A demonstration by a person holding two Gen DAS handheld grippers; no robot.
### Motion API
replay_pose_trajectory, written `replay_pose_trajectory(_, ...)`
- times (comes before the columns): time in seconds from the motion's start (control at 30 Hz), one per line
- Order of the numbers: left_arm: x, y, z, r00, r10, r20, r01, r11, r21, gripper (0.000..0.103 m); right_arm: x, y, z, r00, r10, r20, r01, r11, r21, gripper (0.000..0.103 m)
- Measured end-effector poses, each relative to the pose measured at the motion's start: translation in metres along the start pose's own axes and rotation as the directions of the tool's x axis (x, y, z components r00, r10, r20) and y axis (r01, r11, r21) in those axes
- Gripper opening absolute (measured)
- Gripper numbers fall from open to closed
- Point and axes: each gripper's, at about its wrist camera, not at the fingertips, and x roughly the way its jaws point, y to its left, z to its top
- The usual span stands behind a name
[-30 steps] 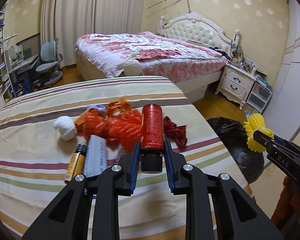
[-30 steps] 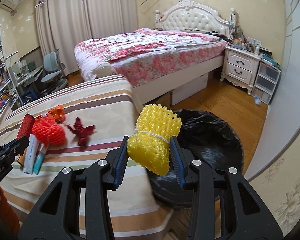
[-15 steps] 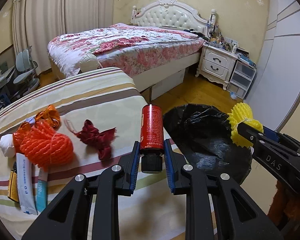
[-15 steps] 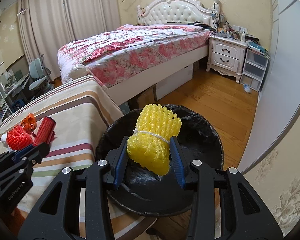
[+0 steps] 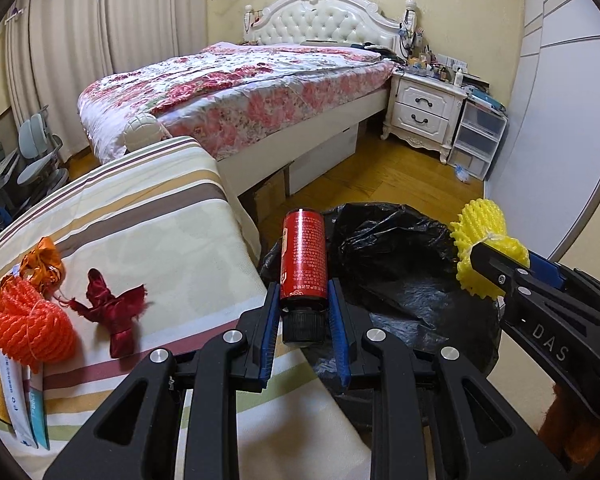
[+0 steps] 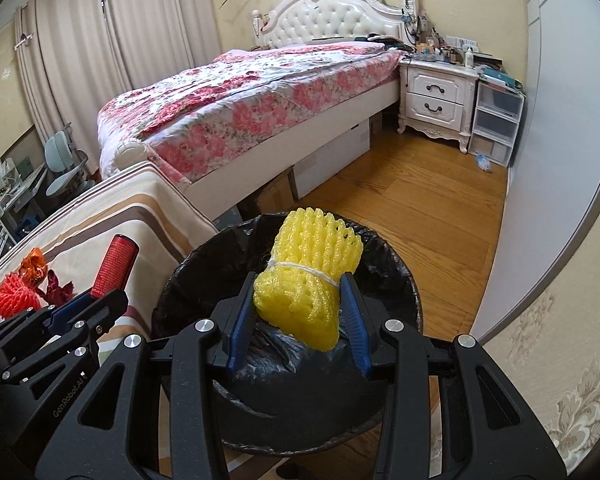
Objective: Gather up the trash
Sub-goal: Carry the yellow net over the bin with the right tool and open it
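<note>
Orange foam net and a dark red cloth scrap lie on the striped table at 9 o'clock. The left gripper is clamped on a red can at the table's edge, just short of the black-lined bin. At 3 o'clock, the right gripper squeezes a yellow foam bundle directly above the bin opening. Best to part those fingers over the centre, then bring the can fully past the rim

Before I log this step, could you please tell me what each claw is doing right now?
Left claw: closed on the red bottle.
Right claw: closed on the yellow foam net, over the trash bin.
</note>
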Motion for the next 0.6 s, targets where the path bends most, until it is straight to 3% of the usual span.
replay_pose_trajectory(0.53, 0.014, -0.016, 0.006, 1.000, 0.018, -0.022, -0.018, 1.000, 0.006, 0.025, 0.008, -0.014, 0.001, 1.000, -0.012, -0.023, 0.012, 1.000, 0.016, 0.041)
replay_pose_trajectory(0.6, 0.015, -0.017, 0.007, 0.999, 0.019, -0.025, -0.019, 1.000, 0.006, 0.030, 0.009, -0.016, 0.001, 1.000, -0.013, -0.025, 0.013, 1.000, 0.025, 0.043)
